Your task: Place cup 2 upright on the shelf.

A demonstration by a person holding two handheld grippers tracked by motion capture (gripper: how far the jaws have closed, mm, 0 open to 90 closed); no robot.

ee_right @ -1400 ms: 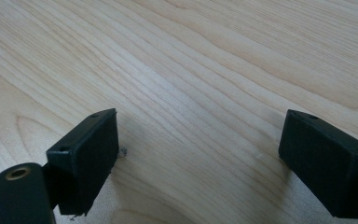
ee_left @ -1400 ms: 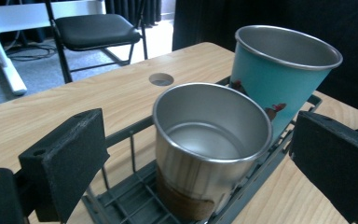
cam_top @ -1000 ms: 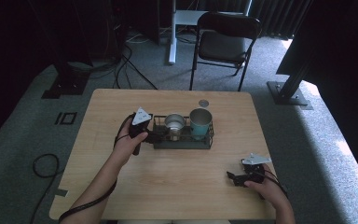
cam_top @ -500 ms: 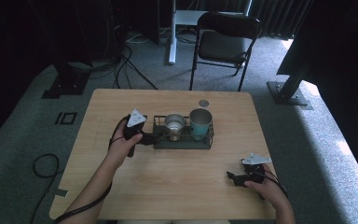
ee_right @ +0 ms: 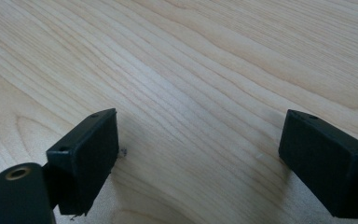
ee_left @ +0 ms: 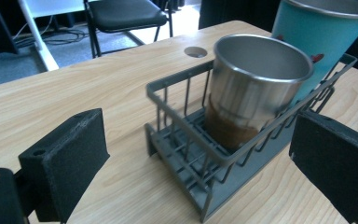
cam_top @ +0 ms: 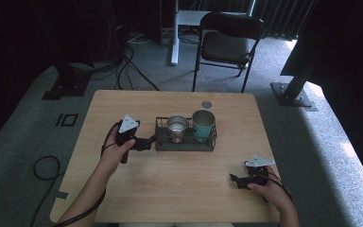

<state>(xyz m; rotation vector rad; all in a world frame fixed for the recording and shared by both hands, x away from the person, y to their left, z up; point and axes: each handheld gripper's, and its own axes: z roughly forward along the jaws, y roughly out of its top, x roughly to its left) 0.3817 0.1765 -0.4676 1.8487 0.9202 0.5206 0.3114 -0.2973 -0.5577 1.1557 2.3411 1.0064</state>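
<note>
Facing left claw (cam_top: pixel 147 142): wire rack (cam_top: pixel 185 144), just beside.

rack (cam_top: pixel 185 143) mid-table (cam_top: pixel 123 189) | two cups in rack: one (cam_top: pixel 177 126) left, other (cam_top: pixel 203 123) right | chair (cam_top: pixel 229 42) behind table

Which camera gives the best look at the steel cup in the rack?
The left gripper view: the steel cup is close, standing upright in the wire rack, its rim, wall and brownish base band clear. The high view shows it small from above. The right gripper view faces bare tabletop.
</note>
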